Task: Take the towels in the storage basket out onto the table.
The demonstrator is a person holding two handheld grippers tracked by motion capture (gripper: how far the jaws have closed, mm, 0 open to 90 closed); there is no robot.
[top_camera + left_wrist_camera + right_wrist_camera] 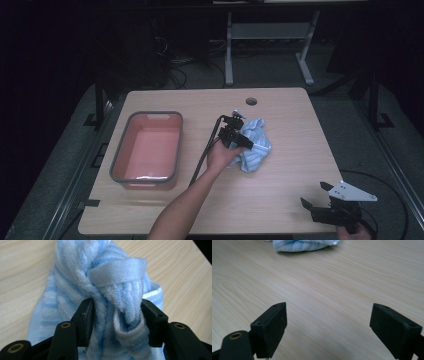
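A crumpled light-blue striped towel [256,146] lies on the wooden table [290,125], right of centre. My left gripper [244,141] sits on its left side, held by a hand reaching from the bottom. In the left gripper view the two black jaws of my left gripper [117,312] press on a bunched fold of the towel [115,277] from both sides. My right gripper [315,194] rests near the table's front right corner, open, with bare wood between its jaws [328,320]. The towel [302,245] shows far ahead of it.
A pink basin with a grey rim [150,116] stands on the left half of the table, with nothing inside. A round cable hole [251,101] is near the back edge. A black cable [202,160] trails from the left gripper toward the front.
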